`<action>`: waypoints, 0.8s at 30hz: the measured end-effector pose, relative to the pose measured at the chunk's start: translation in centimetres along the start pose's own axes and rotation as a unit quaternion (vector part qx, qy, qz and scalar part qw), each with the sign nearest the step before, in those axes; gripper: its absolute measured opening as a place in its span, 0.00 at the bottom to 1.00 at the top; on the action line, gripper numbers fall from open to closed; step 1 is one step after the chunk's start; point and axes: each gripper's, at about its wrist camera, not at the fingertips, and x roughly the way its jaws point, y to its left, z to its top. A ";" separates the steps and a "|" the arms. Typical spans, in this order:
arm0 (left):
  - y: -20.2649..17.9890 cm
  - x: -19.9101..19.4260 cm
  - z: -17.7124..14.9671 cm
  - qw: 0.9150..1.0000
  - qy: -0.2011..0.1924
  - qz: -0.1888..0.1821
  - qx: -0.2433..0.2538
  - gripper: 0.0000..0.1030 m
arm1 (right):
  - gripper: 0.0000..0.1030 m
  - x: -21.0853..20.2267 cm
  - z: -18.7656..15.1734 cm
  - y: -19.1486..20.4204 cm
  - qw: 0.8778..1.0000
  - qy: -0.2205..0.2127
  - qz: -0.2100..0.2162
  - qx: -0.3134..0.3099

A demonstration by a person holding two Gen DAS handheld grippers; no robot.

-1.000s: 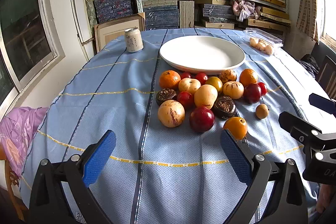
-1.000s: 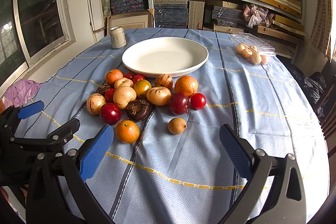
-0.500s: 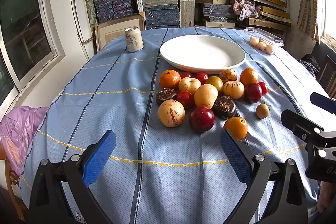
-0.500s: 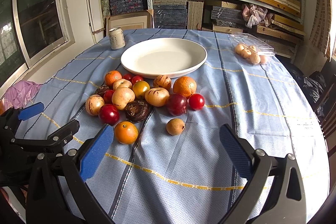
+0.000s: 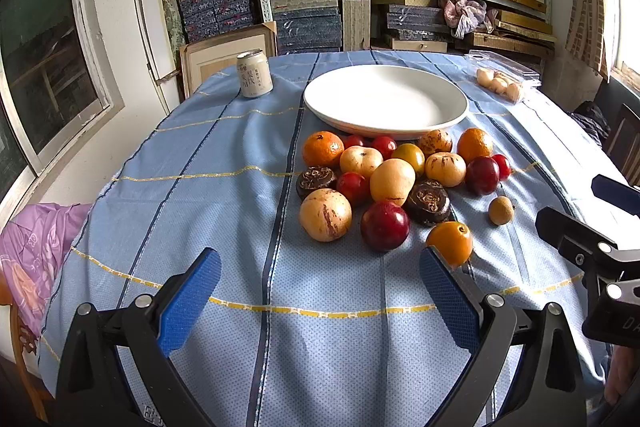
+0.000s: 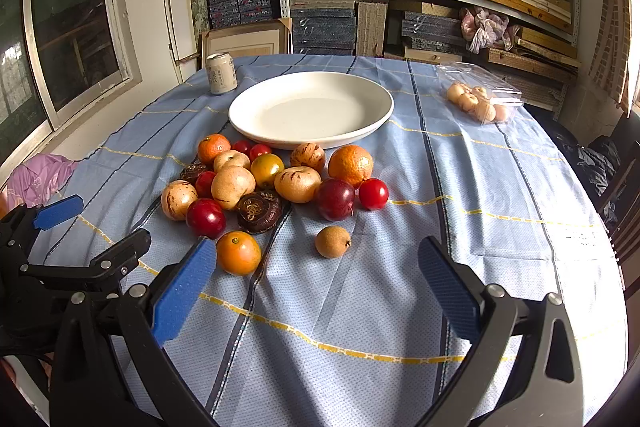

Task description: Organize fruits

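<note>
Both claws are hanging low over the near edge of the worktop (image 6: 500, 195), which is wearing a light-blue cloth w/ yellow and dark stripes. Left claw (image 5: 320, 301) is gaping wide, nothing btwn its blue pads; right claw (image 6: 316, 291) is likewise spread wide and empty.

Nothing's been lifted yet, by the look of it. The big round white ceramic plate (image 6: 256, 123) is sitting bare at the far middle, and the heap of mixed loose fruit (image 6: 272, 183) is lying just near of it, touching its near rim in spots.

Best bet for the first pick, imo: the outliers. The small glossy orange citrus (image 6: 238, 252) is sitting alone at the near left of the heap, just beside the right claw's left pad; the little tan round fruit (image 6: 332, 241) is apart on the near right. Taking these first probably avoids nudging neighbours. Coming down w/ the pads straddling one fruit, closing gently since round skins may roll or bruise.

Heap itself: oranges, deep-red plum-like ones, pale streaked tan ones, small bright red ones, one yellow-green, and two dark brown wrinkled ones, packed touching.

Off to the far right a clear plastic box of pale round fruits (image 6: 480, 99); far left a pale drinks can (image 6: 221, 73).
</note>
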 end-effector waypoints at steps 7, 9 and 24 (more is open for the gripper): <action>0.1 0.2 -0.2 1.000 0.001 0.001 0.000 0.97 | 0.96 0.0 0.0 0.0 1.000 0.000 0.000 0.000; 0.1 0.3 -0.2 1.000 0.002 0.000 0.000 0.97 | 0.96 0.1 0.0 -0.1 1.000 0.002 0.002 0.001; 1.7 3.3 -3.1 0.996 0.066 -0.062 0.020 0.97 | 0.96 2.1 -1.7 -2.5 0.999 0.039 0.023 -0.009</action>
